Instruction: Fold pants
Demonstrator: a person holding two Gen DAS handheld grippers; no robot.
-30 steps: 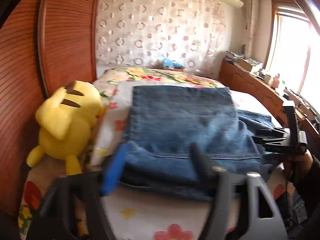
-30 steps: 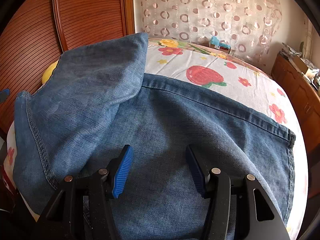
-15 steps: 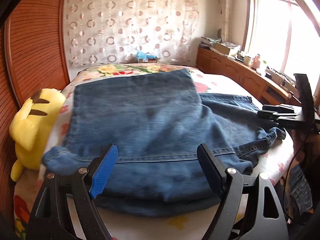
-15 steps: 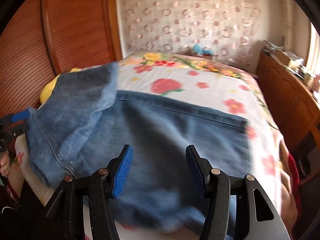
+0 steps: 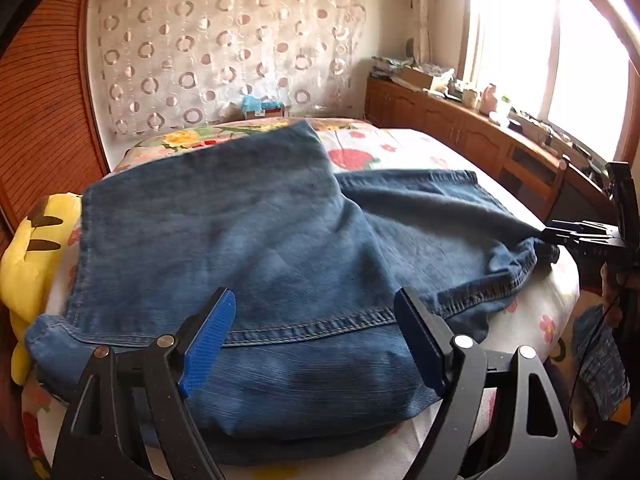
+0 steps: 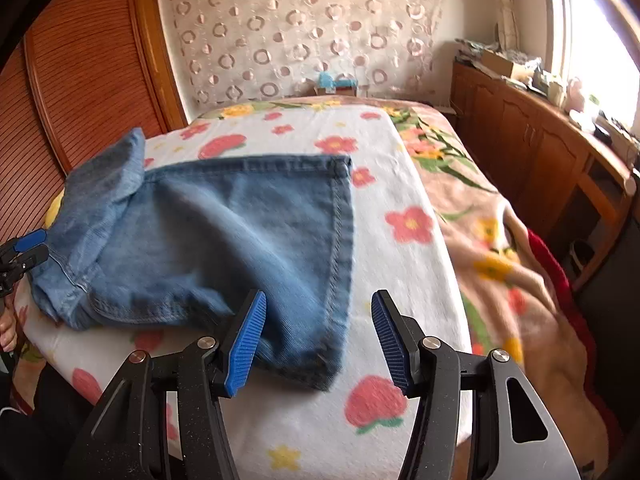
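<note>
You are getting strong daylight from the window (image 5: 552, 52) at about two o'clock, and it is blowing out to white glare there. The fisheye is bending the edges and darkening the corners. In the right wrist view the jeans (image 6: 224, 240) and the blanket (image 6: 500, 264) are smearing with motion blur.

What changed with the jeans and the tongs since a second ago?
Both tongs pulled back from the jeans. The right tongs slid toward the jeans' right edge, so more flowered blanket shows. The left tongs now see the whole folded pile. Both stayed open and empty; the jeans stayed folded, the yellow plush toy beside them.
</note>
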